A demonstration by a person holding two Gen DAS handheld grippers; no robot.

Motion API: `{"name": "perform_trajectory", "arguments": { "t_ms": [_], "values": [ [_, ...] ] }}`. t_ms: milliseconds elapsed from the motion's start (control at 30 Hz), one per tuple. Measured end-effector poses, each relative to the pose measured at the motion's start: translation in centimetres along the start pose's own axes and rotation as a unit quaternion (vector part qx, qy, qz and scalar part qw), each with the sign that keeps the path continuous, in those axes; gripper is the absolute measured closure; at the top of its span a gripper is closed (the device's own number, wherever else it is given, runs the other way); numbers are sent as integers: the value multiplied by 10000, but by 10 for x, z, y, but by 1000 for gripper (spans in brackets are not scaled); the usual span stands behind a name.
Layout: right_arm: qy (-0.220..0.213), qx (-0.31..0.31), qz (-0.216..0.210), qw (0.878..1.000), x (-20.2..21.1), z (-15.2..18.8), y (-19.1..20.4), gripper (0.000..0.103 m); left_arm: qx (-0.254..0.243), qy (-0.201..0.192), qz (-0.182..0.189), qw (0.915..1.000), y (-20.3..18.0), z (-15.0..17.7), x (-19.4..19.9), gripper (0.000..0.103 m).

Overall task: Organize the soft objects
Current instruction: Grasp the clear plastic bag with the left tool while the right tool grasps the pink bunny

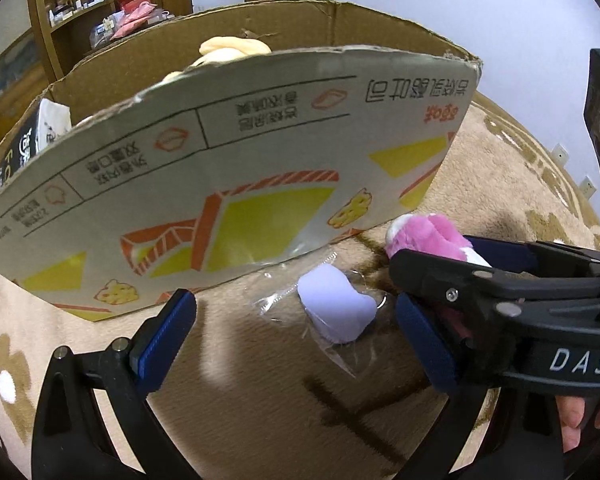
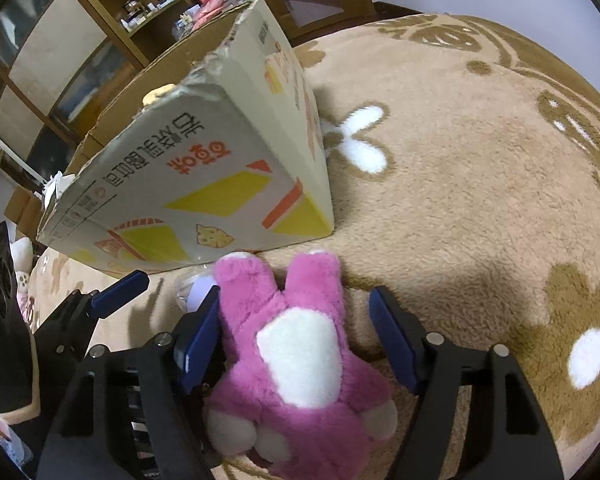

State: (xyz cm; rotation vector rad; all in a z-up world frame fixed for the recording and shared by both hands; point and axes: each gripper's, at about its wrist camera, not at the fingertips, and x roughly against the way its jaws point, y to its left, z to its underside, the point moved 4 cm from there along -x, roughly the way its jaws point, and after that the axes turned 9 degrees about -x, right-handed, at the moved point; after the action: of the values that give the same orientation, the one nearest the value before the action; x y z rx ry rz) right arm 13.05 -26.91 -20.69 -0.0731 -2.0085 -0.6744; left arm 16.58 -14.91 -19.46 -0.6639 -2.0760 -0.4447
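Note:
A pink plush toy (image 2: 296, 344) with a white belly lies on the beige rug between the open fingers of my right gripper (image 2: 300, 332); the left pad touches its side, the right pad stands apart. It shows in the left wrist view (image 1: 424, 236) behind the right gripper's body. A pale lilac soft object (image 1: 336, 304) in clear wrap lies on the rug between the open, empty fingers of my left gripper (image 1: 300, 332). A cardboard box (image 1: 228, 168) stands just beyond, holding a yellowish soft item (image 1: 232, 50). The box also shows in the right wrist view (image 2: 204, 184).
The beige rug (image 2: 460, 184) has brown and white flower patterns. Wooden shelves (image 1: 80, 8) with small items stand behind the box. A black-and-white bag (image 1: 40, 136) sits in the box's left end. Other plush toys (image 2: 22, 276) lie at the far left.

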Motion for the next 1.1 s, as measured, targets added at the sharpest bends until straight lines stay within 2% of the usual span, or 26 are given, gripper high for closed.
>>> {"name": "perform_trajectory", "arguments": {
  "t_ms": [133, 300, 500, 600, 1100],
  "values": [
    [-58, -29, -147, 9999, 2, -4, 0, 50, 38, 64, 25, 10000, 0, -1, -6, 4],
    [-110, 28, -83, 9999, 3, -6, 0, 52, 130, 147, 163, 9997, -2, -3, -12, 4],
    [-382, 126, 165, 9991, 14, -11, -1, 53, 78, 190, 33, 9998, -8, -6, -19, 4],
    [-356, 24, 172, 9992, 12, -11, -5, 53, 47, 256, -26, 9997, -13, -7, -23, 4],
    [-278, -66, 171, 9994, 7, -4, -10, 48, 179, 529, 106, 9984, -16, 5, -23, 20]
  ]
}}
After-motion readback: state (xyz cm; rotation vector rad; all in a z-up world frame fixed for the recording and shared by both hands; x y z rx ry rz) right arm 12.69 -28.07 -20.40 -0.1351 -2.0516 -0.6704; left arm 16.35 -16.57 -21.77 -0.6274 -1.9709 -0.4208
